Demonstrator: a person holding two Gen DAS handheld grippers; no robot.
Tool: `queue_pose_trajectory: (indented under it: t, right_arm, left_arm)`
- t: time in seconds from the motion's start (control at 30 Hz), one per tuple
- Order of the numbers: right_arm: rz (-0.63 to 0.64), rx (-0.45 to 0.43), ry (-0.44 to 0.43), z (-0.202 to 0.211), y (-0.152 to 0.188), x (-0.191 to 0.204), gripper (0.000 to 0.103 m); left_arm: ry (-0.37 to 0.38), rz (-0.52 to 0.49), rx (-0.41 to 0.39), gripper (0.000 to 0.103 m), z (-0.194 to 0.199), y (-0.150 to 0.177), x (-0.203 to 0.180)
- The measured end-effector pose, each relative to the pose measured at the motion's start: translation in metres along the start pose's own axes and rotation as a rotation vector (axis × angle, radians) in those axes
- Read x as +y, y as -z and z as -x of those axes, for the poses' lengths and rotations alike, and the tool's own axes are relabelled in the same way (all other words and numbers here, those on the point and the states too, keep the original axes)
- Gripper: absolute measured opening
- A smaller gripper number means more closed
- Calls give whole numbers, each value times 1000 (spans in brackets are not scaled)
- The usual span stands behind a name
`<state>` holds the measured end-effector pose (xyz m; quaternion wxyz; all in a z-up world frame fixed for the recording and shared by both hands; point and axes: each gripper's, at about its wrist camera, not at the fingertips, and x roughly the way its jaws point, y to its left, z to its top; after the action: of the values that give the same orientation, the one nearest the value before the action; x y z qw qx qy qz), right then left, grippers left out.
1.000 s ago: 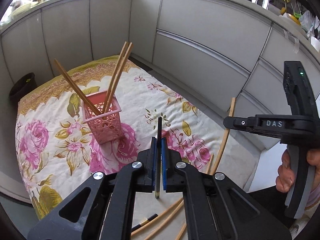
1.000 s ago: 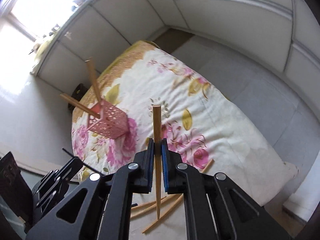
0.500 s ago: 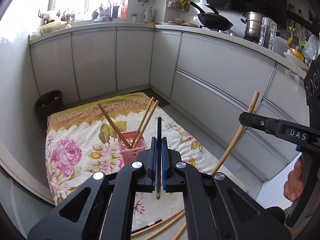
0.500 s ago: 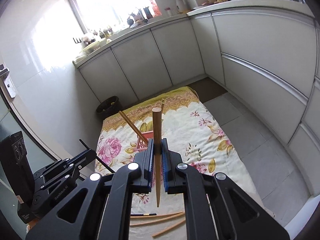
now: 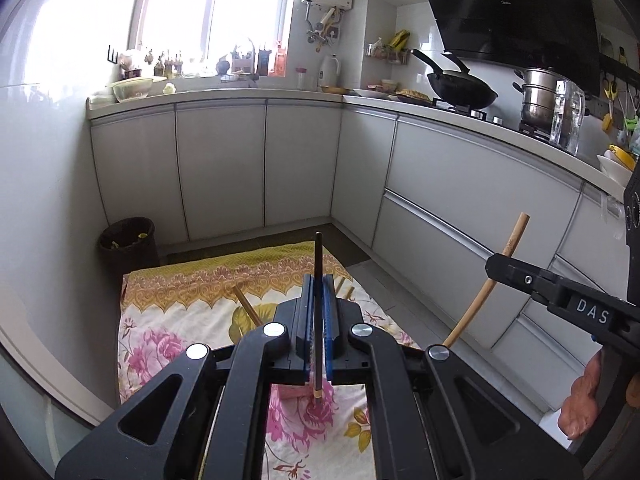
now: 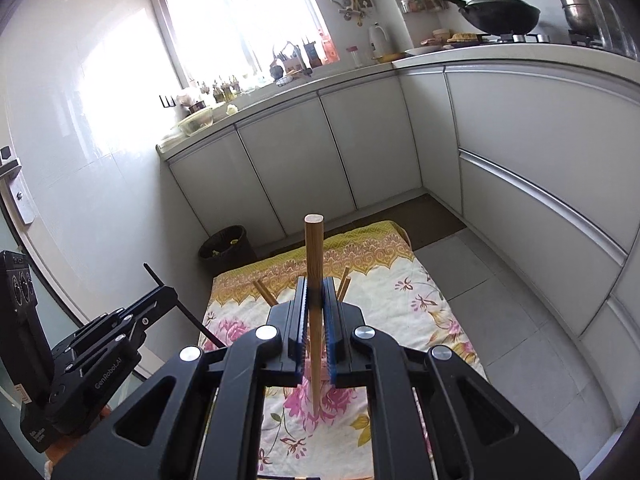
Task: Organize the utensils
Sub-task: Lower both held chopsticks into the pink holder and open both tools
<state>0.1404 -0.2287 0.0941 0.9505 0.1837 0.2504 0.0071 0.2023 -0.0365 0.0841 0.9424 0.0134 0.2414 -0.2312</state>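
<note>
**Both tongs clamped on chopsticks above floral cloth**

Left tongs are closed on a black chopstick, held near upright, its pale tip pointing down. Right tongs are closed on a wooden chopstick, also near upright. Both are held above the floral cloth spread on the kitchen floor. A pink basket sits on the cloth, mostly hidden behind the left tongs; wooden chopsticks lean out of it. A dark waste bin stands beside the cabinets.

Left tongs, right tongs: black frames, blue ribbed pads, silver screws; "DAS", "GenRobot.AI" markings; bare skin.
</note>
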Motion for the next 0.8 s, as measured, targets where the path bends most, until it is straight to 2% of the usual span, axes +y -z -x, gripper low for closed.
queue_pose_trajectory:
  t: [0.13, 0.33, 0.5, 0.63, 0.8]
  right_arm:
    - [5, -29, 5, -22, -13, -2, 8]
    - [20, -31, 5, -59, -20, -4, 8]
    - [11, -15, 0, -89, -17, -8, 8]
    - [-3, 0, -6, -108, -15, -9, 8]
    - [4, 1, -8, -118, -11, -3, 8]
  left_arm:
    - [-39, 8, -8, 3, -27, -4, 6]
    - [-75, 27, 33, 3, -77, 5, 24]
    - [-58, 54, 89, 4, -105, 21, 35]
    - [-30, 88, 105, 7, -109, 24, 43]
    - [-22, 102, 46, 7, -88, 12, 46]
